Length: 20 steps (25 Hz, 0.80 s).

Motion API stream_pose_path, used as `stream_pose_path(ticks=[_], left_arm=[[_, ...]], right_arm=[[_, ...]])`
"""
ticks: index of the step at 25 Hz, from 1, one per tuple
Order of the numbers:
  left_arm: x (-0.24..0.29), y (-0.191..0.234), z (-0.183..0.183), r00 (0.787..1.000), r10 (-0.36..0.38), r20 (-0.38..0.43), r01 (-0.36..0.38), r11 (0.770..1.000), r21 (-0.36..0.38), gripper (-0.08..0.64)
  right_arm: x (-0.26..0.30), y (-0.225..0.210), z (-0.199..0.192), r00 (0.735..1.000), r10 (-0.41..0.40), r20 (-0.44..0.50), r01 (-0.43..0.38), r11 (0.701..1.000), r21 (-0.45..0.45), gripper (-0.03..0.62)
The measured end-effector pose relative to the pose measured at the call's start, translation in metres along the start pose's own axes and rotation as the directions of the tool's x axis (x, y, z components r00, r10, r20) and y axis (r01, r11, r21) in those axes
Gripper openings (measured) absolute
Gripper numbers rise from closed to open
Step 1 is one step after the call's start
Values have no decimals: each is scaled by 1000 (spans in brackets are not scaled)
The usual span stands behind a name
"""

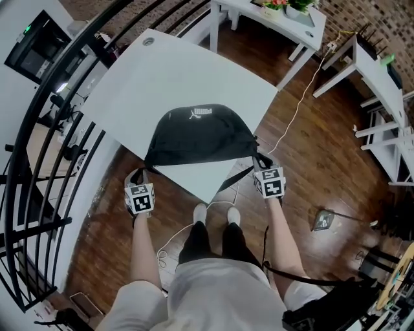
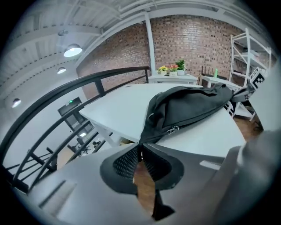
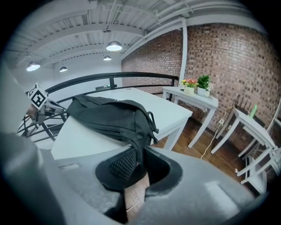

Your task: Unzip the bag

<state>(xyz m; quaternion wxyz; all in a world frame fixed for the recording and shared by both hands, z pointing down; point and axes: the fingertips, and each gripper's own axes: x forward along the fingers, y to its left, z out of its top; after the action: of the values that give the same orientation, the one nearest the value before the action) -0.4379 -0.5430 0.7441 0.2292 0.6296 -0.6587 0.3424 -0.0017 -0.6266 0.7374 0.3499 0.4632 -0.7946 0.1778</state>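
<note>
A black bag (image 1: 197, 137) with a white logo lies near the front corner of the white table (image 1: 194, 71). My left gripper (image 1: 138, 174) is at the bag's left end, shut on the bag's tip (image 2: 142, 139), which is pinched between the ribbed pads. A metal zip pull (image 2: 174, 129) hangs on the bag's side just beyond. My right gripper (image 1: 261, 160) is at the bag's right end, off the table's edge. In the right gripper view the jaws (image 3: 139, 159) are shut on the dark fabric end of the bag (image 3: 112, 117). The bag stretches between the two grippers.
A black railing (image 1: 39, 129) curves along the left. White tables (image 1: 284, 19) with potted plants (image 3: 196, 83) stand beyond, and a white shelf (image 1: 381, 103) is at the right. A cable (image 1: 294, 116) runs over the wood floor. The person's legs (image 1: 213, 239) are below the table's corner.
</note>
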Motion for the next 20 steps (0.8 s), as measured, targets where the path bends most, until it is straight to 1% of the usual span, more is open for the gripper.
stream_pose_path(ticks=[2,3,6,8,10,12,13,16,19,20], left_arm=[[2,5,-2,1000,4,-1,-4,999,42,44],[2,4,-1,1000,1,6,-2,999,39,44],[-5,-3,4,998,-40,46,42,998,-38,52],[-14,-6,3,995,-78,58,83,993,-79,80],[-25,-10,-5,992,-114,59,119,988,-101,107],[-38,-17,-10,987,-143,74,151,982,-114,124],[-45,-22,-10,985,-151,86,161,980,-119,121],[-68,-35,-9,977,-163,139,181,975,-125,106],[-102,-44,-6,964,-157,213,188,973,-133,49],[-119,-48,-5,957,-159,241,197,971,-139,35]], right_arm=[[4,5,2,1000,-18,-5,18,1000,7,40],[6,7,1,1000,-29,-10,29,999,21,40],[10,6,-5,999,-47,-24,49,996,71,42],[5,7,-11,997,-71,-33,73,995,70,51],[-5,8,-21,993,-105,-48,108,992,61,61],[-21,8,-30,990,-133,-52,136,988,72,61],[-30,8,-31,989,-141,-45,144,986,83,61],[-60,22,-25,990,-140,23,137,985,108,61],[-100,58,-9,984,-105,143,89,989,114,57],[-117,72,-5,979,-93,182,71,990,119,41]])
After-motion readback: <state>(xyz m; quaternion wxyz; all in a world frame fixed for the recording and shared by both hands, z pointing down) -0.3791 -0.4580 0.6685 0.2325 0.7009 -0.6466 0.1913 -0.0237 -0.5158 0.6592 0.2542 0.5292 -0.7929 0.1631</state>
